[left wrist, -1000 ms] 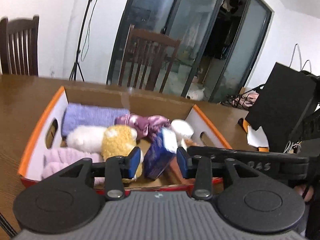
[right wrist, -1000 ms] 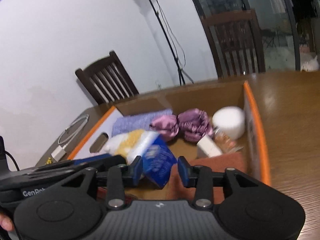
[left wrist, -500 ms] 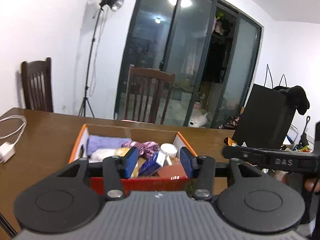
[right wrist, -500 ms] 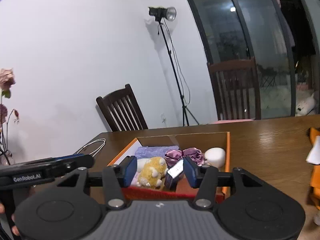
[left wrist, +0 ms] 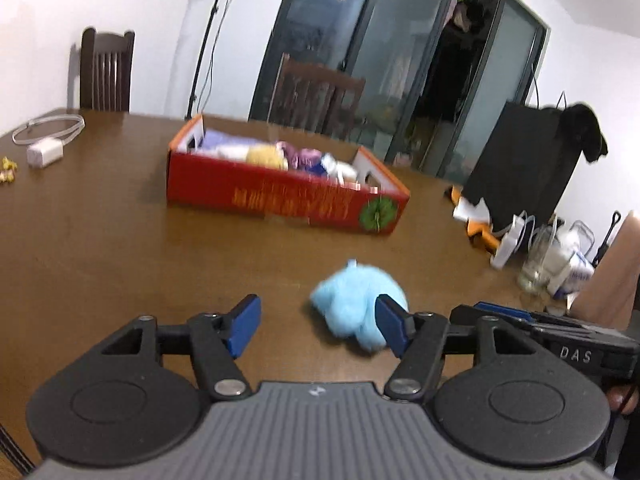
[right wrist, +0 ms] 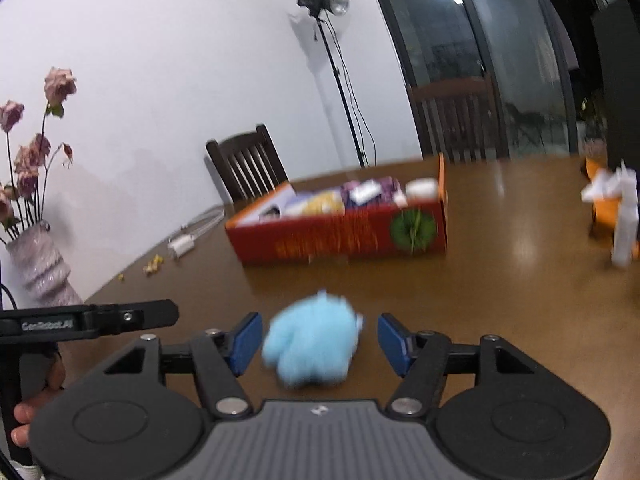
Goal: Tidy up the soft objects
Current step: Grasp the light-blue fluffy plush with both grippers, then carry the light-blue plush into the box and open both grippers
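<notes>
Both tools, left and right, empty, jaws opening. Blue plush loose on surface. Next, likely: right closes on it, carries to box.

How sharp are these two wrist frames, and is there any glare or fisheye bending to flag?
Left wrist view: the red box and blue plush toy are motion-smeared, ceiling lights glare in the glass doors, and the door frames bow. Right wrist view: heavier smear on the toy and box; the hand-held gripper body stays crisp; dark vignette in the corners.
</notes>
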Demonstrator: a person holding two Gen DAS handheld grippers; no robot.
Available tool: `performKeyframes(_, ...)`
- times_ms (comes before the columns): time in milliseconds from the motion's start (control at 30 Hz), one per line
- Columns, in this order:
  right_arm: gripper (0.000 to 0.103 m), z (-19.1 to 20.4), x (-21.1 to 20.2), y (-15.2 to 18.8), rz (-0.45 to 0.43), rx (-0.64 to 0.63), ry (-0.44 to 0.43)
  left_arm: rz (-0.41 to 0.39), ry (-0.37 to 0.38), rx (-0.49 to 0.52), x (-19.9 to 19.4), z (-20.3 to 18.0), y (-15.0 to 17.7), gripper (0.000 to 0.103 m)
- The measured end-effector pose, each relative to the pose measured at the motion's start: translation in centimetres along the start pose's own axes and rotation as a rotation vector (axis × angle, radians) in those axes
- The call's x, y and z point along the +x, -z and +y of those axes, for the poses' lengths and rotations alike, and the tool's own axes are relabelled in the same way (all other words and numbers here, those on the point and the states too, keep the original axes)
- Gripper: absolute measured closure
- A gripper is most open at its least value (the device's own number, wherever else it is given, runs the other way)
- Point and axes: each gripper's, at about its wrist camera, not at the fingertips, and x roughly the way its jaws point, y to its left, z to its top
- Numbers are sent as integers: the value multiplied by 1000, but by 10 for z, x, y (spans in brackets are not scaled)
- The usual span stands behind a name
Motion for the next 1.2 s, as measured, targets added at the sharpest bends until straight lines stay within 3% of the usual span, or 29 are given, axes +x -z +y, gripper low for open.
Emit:
performKeyframes(167,40,-5,7,16,20,34,4,36,28,13,22,-4,8,35)
performKeyframes(400,42,-18,33,9,24,99,-9,86,77,-12,67,0,2,36)
performKeyframes(533,48,-26,57,5,39,137,-30,84,116,-48,85,5,-1,44)
performKeyframes(667,66,-37,75,3,51,207,-75,110,139,-74,102,12,-2,57)
performKeyframes(733,68,-39,81,2,55,219,-91,115,158,-82,106,15,-1,60)
performKeyframes(1200,69,-38,89,-1,67,186,-100,98,168,-77,112,17,-2,62)
